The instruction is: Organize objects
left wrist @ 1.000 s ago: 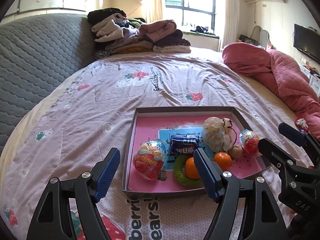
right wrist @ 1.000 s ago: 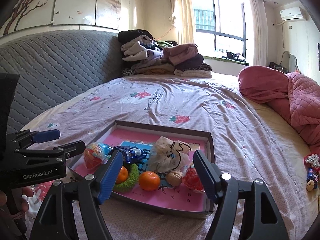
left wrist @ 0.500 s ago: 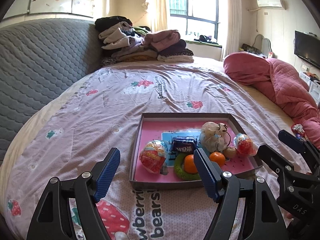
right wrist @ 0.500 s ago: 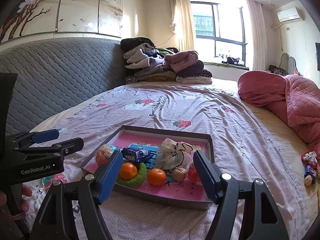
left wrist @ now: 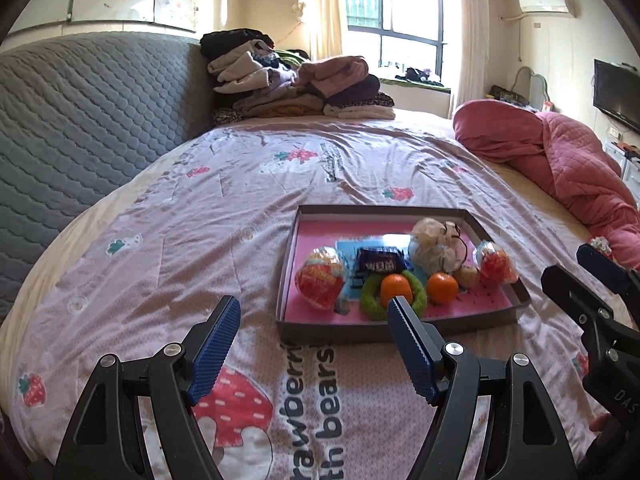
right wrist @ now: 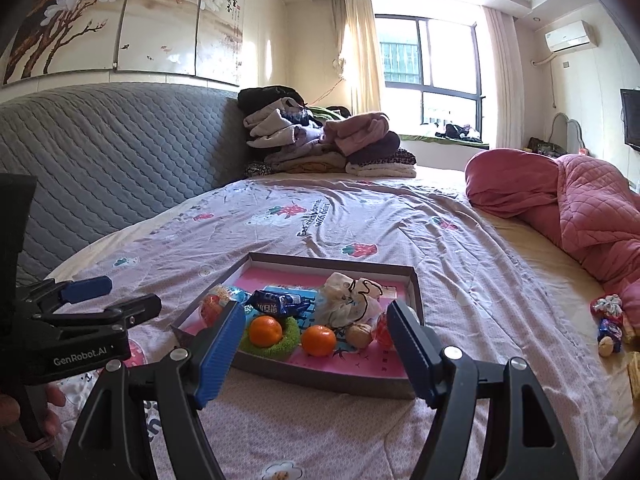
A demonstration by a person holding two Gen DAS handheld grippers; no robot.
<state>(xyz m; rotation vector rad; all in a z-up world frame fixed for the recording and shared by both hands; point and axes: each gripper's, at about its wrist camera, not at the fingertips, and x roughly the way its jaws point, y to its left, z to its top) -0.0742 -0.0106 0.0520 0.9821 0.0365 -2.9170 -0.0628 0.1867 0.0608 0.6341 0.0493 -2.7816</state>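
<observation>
Two grippers hang above the bed, and both have their fingers spread wide with nothing between them. The left gripper is in the lower middle of the left wrist view, over the printed pink bedsheet. The right gripper is in the lower middle of the right wrist view, just in front of the near wall of the tray.

Most of the small things already lie inside the shallow grey cardboard tray with a pink floor, which rests on the sheet at the centre of both views. In it I can see a mandarin sitting in a green fuzzy ring, a second mandarin just beside it, a walnut, a dark blue snack packet, a white crumpled cloth pouch with a black string, and two egg-shaped sweets in shiny wrappers – one at each side of the tray.

A few small wrapped items lie outside the tray, at the right edge of the right wrist view, beside the rolled pink quilted blanket. I judge the task mostly done – what seems left is to bring these loose items into the tray. The folded clothes pile at the headboard looks apart from this work.
</observation>
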